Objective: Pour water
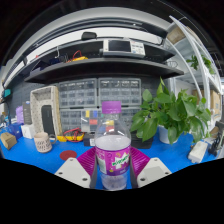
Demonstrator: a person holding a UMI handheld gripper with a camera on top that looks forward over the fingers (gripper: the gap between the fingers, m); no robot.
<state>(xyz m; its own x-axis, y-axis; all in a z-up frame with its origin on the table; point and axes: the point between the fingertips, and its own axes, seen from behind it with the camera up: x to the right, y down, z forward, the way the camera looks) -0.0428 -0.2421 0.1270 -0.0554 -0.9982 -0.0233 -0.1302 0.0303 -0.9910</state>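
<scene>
Hand-held gripper [113,172] pinching a clear bottle [113,158] with a purple label — both fingers press its sides, cap toward the camera. Bottle appears lifted off the blue bench [30,160], held upright between the pads.

Beyond the fingers: a clear cup [92,124] on the bench, likely the receiving vessel. Potted plant [172,115] off to the right, white mug [42,142] to the left, drawer cabinet [98,96] behind.

Judged step: transport, pour not yet begun. Next move calls for carrying the bottle forward over the cup, then tilting — cannot tell whether the cap is off, so check that first.
</scene>
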